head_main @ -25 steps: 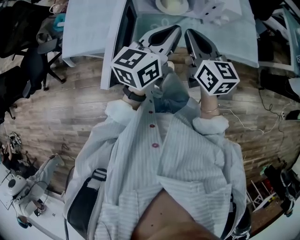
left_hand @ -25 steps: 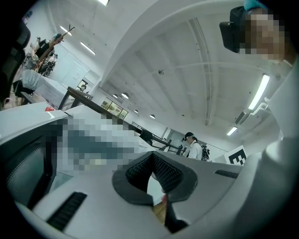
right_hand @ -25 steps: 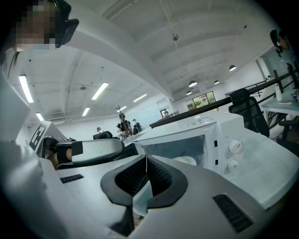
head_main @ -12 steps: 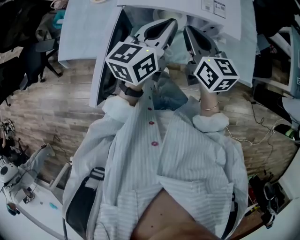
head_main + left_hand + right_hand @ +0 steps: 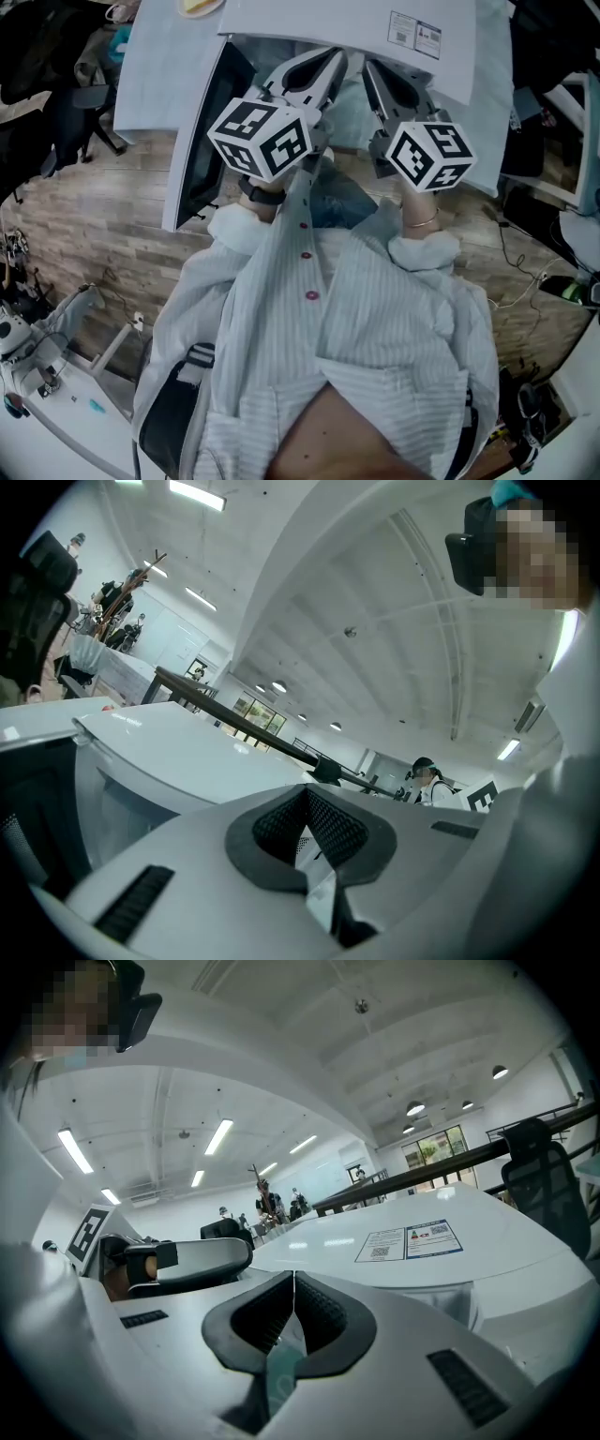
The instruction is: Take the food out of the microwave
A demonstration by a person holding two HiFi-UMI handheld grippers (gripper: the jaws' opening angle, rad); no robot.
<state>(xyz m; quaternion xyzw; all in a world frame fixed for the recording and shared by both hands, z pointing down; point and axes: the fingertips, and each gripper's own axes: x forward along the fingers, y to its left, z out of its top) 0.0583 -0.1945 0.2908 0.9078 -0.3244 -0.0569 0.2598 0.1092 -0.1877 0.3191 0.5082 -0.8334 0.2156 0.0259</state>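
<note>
Both claws are empty and pinched closed: left claw (image 5: 306,794) pads meet with nothing between, same for right claw (image 5: 293,1283). They sit side by side, pointing at the microwave (image 5: 347,23) straight ahead. Door (image 5: 199,131) is open, off to the left of the left claw.

Food isn't visible. The cavity is hidden under the microwave top and behind the 2 claws, so it's probably just ahead of and below the tips. 1 plate (image 5: 200,5) with something yellowish sits far ahead-left of the left claw, past the door; can't tell if it's related.

Judgement: the step is the reach-in, and the task has barely started. To do it well:
- open the jaws before entering
- drop the tips below the top edge
- keep the left claw off the door
- take the dish rim from 2 sides
- pull straight back, level
</note>
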